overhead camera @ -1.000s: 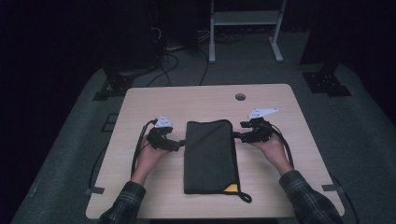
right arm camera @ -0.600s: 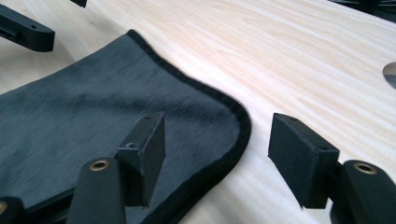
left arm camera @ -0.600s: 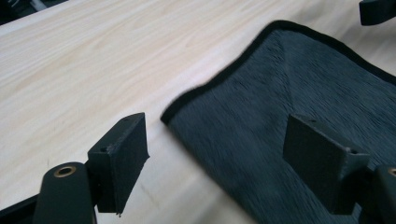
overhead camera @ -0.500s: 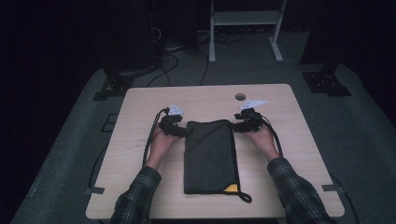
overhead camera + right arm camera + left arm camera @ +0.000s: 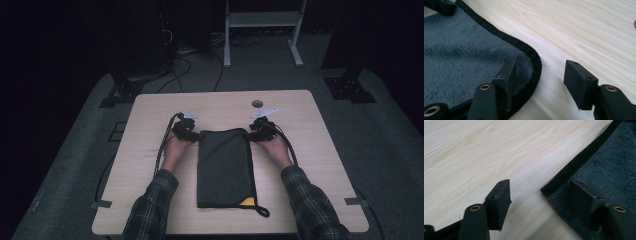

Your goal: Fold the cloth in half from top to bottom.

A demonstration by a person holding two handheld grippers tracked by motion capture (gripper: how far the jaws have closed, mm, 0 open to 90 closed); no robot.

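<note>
Dark grey fleece towel (image 5: 225,167), folded long, lies mid-table with its yellow tag and loop at the 6 o'clock end. Both claws sit at the far corners: left gripper (image 5: 537,195) at 11 o'clock, right gripper (image 5: 539,77) at 1 o'clock. Each has been closing but is spread for now, one jaw over the fleece, one over bare wood table (image 5: 310,125), nothing pinched. My worry: each jaw could scrape the wood and only catch the black hem (image 5: 534,60), or just the top layer, so the corner slips out when lifted.
</note>
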